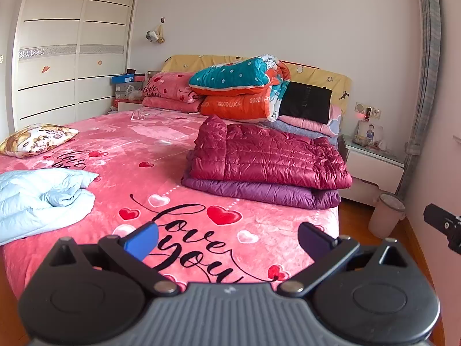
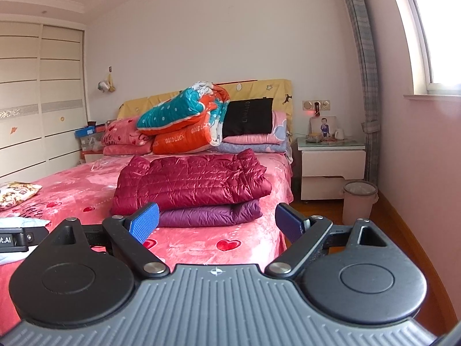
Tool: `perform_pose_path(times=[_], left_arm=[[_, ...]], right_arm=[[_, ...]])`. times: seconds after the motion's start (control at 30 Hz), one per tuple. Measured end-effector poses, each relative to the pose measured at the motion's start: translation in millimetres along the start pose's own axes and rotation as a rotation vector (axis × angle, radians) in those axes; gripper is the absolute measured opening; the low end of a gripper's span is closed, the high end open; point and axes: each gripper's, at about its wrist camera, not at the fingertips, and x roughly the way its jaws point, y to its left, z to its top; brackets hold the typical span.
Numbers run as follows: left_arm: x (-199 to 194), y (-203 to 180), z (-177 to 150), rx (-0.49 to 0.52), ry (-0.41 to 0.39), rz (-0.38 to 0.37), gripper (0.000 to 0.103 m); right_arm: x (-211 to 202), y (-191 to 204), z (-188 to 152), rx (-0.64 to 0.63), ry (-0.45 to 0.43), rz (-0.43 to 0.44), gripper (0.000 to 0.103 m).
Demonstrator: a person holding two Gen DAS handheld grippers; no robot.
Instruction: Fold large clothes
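A: What is held by the left gripper (image 1: 227, 239) and the right gripper (image 2: 216, 221)?

B: Nothing. The jaws of both are spread wide, with only the pink bedspread (image 1: 161, 150) seen between the blue pads.

A: Where is the garment that remains to be folded?

B: A pale blue padded jacket (image 1: 40, 199) is seen crumpled, ahead and far to the left of the left gripper, at the near corner of the bed. Ahead and slightly right of that gripper, a crimson quilted jacket (image 1: 268, 155) is already laid folded on a purple jacket (image 1: 259, 190); from the right gripper the stack is seen straight ahead.

A: How is the blue one expected to handle?

B: It is judged light, soft and puffy, with a slick shell that may slide from the pads. A hem or shoulder seam would best be pinched deeply, one edge by each gripper, so that it can be spread flat before folding.
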Motion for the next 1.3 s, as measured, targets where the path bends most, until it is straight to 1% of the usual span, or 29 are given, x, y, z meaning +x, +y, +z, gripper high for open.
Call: perform_pose_path(times=[0.53, 1.3], left_arm=[[5.9, 3.2, -3.6, -0.004, 0.023, 0.004, 0.102], [9.4, 0.9, -6.9, 0.018, 0.021, 0.019, 0.102]], right_arm=[[2.2, -16.6, 3.5, -0.002, 0.030, 0.026, 0.103], [9.6, -18.7, 1.0, -0.001, 0.049, 0.037, 0.103]])
